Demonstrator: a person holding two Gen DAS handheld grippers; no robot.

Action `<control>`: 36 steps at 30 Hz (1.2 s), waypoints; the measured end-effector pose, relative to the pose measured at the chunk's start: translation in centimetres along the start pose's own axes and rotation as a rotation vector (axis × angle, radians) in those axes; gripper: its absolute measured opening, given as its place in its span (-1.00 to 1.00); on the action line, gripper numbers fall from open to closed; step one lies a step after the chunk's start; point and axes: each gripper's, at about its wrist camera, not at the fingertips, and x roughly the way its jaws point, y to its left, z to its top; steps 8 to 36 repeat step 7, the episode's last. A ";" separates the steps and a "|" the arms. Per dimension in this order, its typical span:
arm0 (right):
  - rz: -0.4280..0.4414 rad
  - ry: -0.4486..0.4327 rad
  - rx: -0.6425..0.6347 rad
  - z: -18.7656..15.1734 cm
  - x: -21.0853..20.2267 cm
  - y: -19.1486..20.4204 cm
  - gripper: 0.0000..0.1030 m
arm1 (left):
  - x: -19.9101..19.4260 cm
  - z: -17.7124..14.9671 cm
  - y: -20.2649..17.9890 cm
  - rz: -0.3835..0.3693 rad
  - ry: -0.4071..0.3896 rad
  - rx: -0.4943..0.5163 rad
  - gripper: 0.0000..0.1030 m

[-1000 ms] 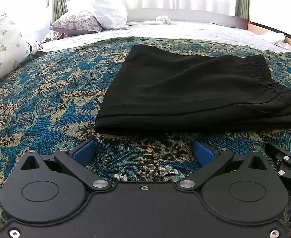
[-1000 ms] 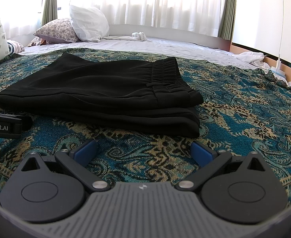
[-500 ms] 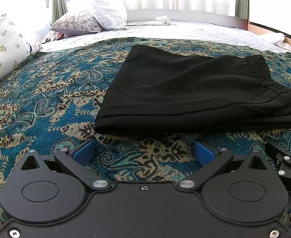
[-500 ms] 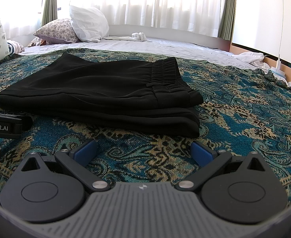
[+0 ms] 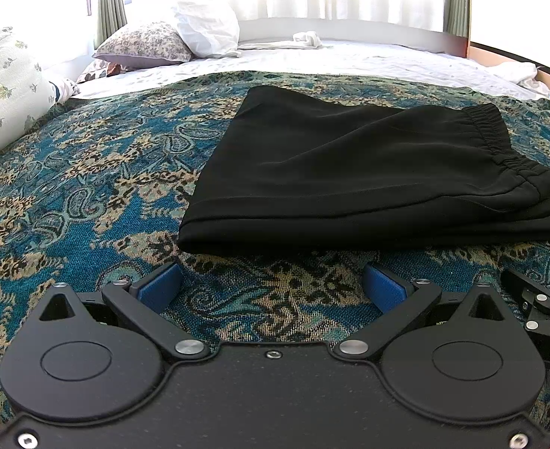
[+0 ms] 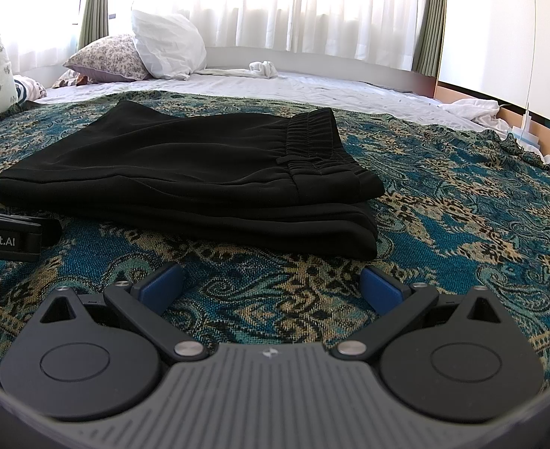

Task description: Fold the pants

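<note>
Black pants [image 5: 357, 172] lie folded in a flat stack on the blue patterned bedspread [image 5: 87, 194], elastic waistband to the right. They also show in the right wrist view [image 6: 185, 176]. My left gripper [image 5: 273, 286] is open and empty, low over the bedspread just short of the pants' near edge. My right gripper [image 6: 271, 284] is open and empty, in front of the pants' right end. The left gripper's body [image 6: 9, 239] shows at the left edge of the right wrist view, and the right gripper's body [image 5: 544, 318] at the right edge of the left wrist view.
Pillows [image 5: 200, 30] lie at the head of the bed on a white sheet [image 5: 349, 63]. A floral cushion [image 5: 1, 89] sits at the far left. Curtained windows [image 6: 312, 7] are behind. A white cloth [image 6: 473, 108] lies at the bed's right edge.
</note>
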 end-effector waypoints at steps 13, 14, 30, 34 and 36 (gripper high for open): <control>0.007 0.013 0.014 0.5 -0.1 -0.3 1.00 | -0.1 0.4 0.5 -0.022 0.006 0.007 1.00; 0.007 0.013 0.014 0.5 -0.1 -0.3 1.00 | -0.1 0.4 0.5 -0.022 0.006 0.007 1.00; 0.007 0.013 0.014 0.5 -0.1 -0.3 1.00 | -0.1 0.4 0.5 -0.022 0.006 0.007 1.00; 0.007 0.013 0.014 0.5 -0.1 -0.3 1.00 | -0.1 0.4 0.5 -0.022 0.006 0.007 1.00; 0.007 0.013 0.014 0.5 -0.1 -0.3 1.00 | -0.1 0.4 0.5 -0.022 0.006 0.007 1.00</control>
